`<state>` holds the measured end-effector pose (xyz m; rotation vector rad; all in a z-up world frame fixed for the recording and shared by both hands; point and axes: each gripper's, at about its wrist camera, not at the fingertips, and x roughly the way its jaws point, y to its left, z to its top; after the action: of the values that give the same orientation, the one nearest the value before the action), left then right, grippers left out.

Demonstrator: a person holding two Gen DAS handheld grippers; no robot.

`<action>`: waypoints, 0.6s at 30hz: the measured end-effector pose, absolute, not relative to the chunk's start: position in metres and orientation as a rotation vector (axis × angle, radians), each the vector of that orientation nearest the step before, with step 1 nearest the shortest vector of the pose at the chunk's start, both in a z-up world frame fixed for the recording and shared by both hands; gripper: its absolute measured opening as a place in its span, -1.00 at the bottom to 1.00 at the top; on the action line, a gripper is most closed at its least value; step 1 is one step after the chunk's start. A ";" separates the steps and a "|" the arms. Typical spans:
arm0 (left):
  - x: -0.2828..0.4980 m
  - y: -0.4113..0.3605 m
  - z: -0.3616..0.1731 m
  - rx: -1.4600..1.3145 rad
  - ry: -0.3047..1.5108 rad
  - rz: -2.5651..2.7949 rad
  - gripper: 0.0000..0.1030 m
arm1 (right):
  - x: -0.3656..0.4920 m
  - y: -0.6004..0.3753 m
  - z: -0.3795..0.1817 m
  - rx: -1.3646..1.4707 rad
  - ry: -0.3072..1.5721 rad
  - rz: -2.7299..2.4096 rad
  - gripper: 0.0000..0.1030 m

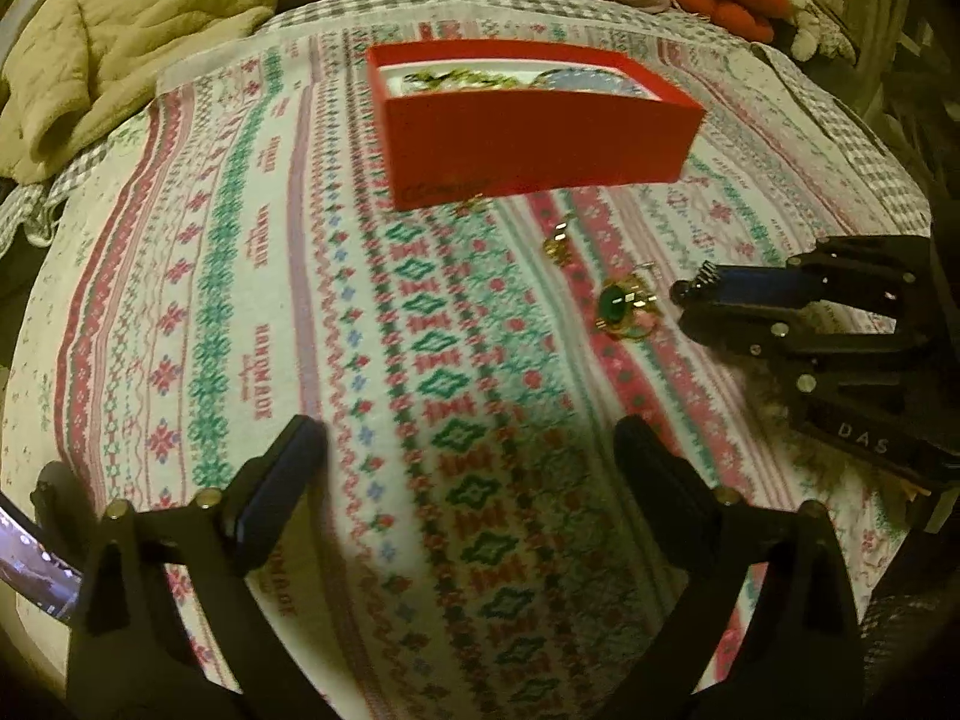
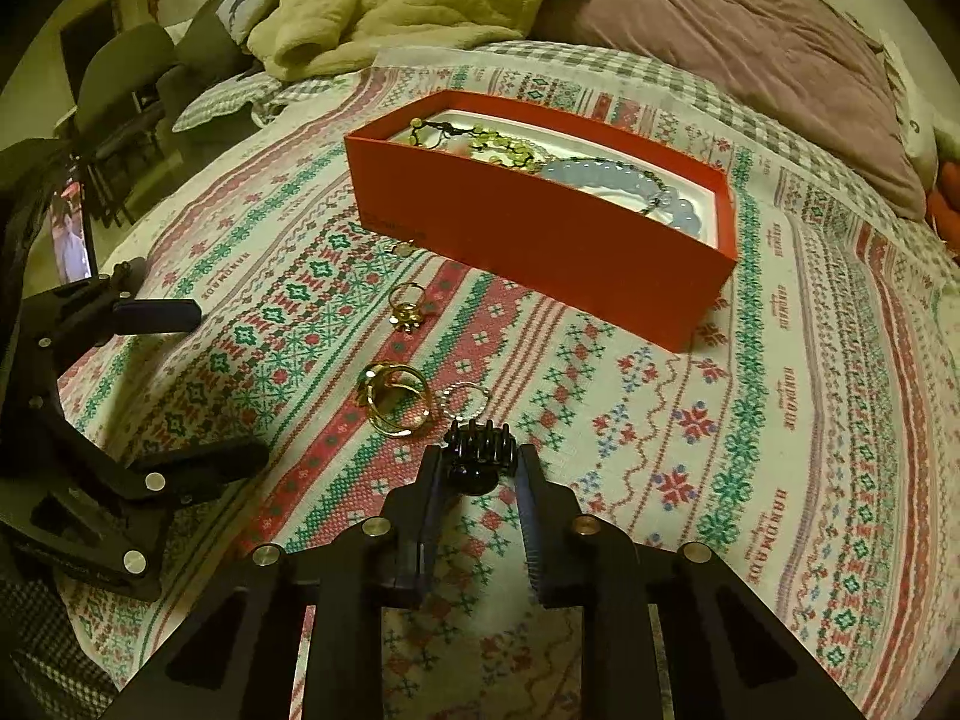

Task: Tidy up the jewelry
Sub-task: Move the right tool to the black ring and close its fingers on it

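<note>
A: Right gripper (image 2: 478, 462) is clamped on a small black claw hair clip (image 2: 478, 450), teeth sticking out past the fingertips, low over the patterned blanket (image 2: 660, 420).

B: And the red box (image 2: 540, 240)?

A: Sitting on the blanket beyond the clip, well apart from it. Inside it, a pale blue bead bracelet (image 2: 618, 177) and a yellow-green bead string (image 2: 498, 144).

B: What lies on the near side of the box?

A: A green-stone gold ring (image 1: 621, 306) with a thin silver ring (image 2: 462, 397) just beside it, both near the clip. Closer to the box, a smaller gold ring (image 2: 408, 306), and a tiny gold piece (image 2: 403, 249) right at the box's front wall.

B: Left gripper (image 1: 468, 456)?

A: Spread wide, nothing between its fingers, hanging over bare blanket on the near side of the box.
</note>
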<state>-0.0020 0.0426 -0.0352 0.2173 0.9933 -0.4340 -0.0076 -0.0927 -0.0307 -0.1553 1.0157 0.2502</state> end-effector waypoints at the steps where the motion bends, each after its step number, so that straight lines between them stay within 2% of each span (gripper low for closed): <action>1: -0.003 0.040 -0.034 0.218 0.991 -0.444 0.82 | -0.009 -0.094 -0.030 -0.152 1.016 0.244 -0.55; 4: -0.004 0.031 -0.032 0.220 0.986 -0.472 0.59 | -0.010 -0.100 -0.026 -0.139 1.020 0.222 -0.54; 9: -0.002 0.017 -0.027 0.201 0.978 -0.545 0.37 | -0.011 -0.114 -0.023 -0.115 1.039 0.174 -0.54; 18: 0.003 -0.011 -0.026 0.230 0.978 -0.604 0.34 | -0.013 -0.126 -0.024 -0.092 1.077 0.130 -0.54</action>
<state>0.0034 -0.0108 -0.0264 0.2298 0.9777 -0.6039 -0.0127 -0.1257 -0.0238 -0.0916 1.0767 0.1305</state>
